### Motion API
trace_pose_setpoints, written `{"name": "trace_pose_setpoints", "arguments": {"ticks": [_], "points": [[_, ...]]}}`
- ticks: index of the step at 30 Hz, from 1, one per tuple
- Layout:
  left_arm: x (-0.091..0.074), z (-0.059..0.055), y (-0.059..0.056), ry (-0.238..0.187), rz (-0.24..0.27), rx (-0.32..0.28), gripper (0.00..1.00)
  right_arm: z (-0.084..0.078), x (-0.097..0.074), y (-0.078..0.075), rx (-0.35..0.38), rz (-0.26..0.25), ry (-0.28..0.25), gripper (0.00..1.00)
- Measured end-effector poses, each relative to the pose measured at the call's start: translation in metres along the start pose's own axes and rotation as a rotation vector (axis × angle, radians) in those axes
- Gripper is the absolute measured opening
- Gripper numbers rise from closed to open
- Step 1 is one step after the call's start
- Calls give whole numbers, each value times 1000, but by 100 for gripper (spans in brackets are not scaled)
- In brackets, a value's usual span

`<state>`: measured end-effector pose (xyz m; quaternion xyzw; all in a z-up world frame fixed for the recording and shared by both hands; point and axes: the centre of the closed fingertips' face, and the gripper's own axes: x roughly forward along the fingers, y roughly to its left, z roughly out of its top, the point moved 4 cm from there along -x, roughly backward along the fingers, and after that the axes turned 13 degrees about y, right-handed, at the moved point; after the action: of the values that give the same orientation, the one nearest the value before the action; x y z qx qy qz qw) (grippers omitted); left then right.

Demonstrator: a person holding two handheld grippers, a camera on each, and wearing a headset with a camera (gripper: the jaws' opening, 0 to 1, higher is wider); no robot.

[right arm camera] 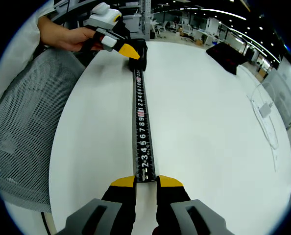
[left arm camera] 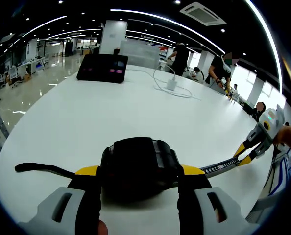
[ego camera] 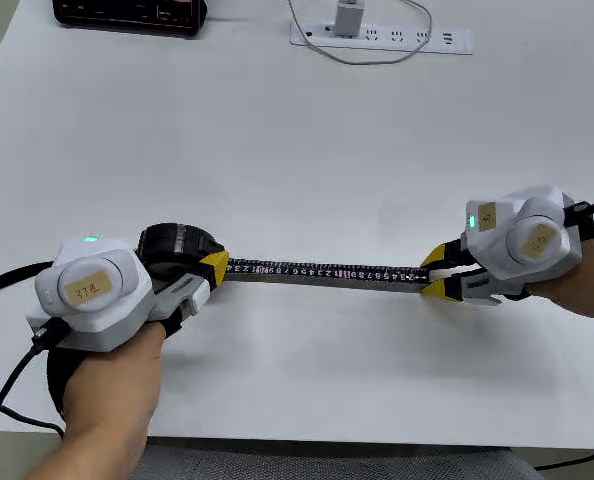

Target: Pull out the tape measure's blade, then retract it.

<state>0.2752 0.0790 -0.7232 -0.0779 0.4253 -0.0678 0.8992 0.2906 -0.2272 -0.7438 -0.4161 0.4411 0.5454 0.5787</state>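
While my left hand-held gripper point(ego camera: 205, 280) clamps the black tape measure case point(ego camera: 175, 247) on the white table point(ego camera: 277, 140) and my right hand-held gripper point(ego camera: 439, 272) pinches the blade point(ego camera: 327, 271) tip, extension looks done; next, ease the blade back slowly.
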Motion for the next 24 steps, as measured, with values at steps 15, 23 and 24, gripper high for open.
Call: {"name": "trace_pose_setpoints", "arguments": {"ticks": [15, 23, 24], "points": [[-1, 0, 0, -8, -20, -27, 58, -1, 0, -1, 12, 6, 8, 12], [0, 0, 1, 3, -17, -18, 57, 0, 0, -1, 14, 7, 7, 11], [0, 0, 1, 4, -17, -18, 56, 0, 0, -1, 14, 8, 8, 11]]}}
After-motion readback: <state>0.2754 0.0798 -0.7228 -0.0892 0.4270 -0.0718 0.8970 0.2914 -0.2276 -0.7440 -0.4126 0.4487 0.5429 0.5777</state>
